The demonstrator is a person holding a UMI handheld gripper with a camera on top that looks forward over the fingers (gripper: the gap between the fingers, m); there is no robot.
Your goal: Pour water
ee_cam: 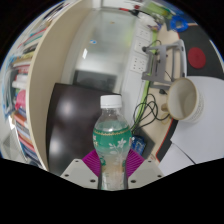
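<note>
- Claw (112,163) is pinched on one water bottle (112,140); both purple pads (93,161) press its lower body, one on each side.
- Bottle stands roughly upright between the fingers, white cap (111,101) on top, green label (112,146) around the middle, clear water visible above and below the label.
- Claw points forward, about level; bottle is held up in front of the scene, its base cut off between the fingers.
- The holding hand is out of sight; only the two finger tips and pads show beside the bottle.
- Behind the bottle: one dark chair back (72,120), black and rounded, partly covered by the bottle.
- Right of the bottle: the bench (190,150), pale top, only a slice showing.
- On the bench, right of and above the bottle cap: one white cup (184,99), lying on its side or tilted with the mouth toward us; hard to tell which.
- Between bottle and cup: a tangle of dark cable (150,108); number of strands can't be told.
- Just right of the bottle's label: a small blue-printed packet or card (138,147); too small to read.
- Left of the bottle: a pale curved panel edge (38,90), and beyond it a shelf with rows of coloured spines (22,75), blurred; count unclear.
- Far behind the bottle: a frosted glass partition (105,50) and desk clutter (155,55) above the cup; items not separable.
</note>
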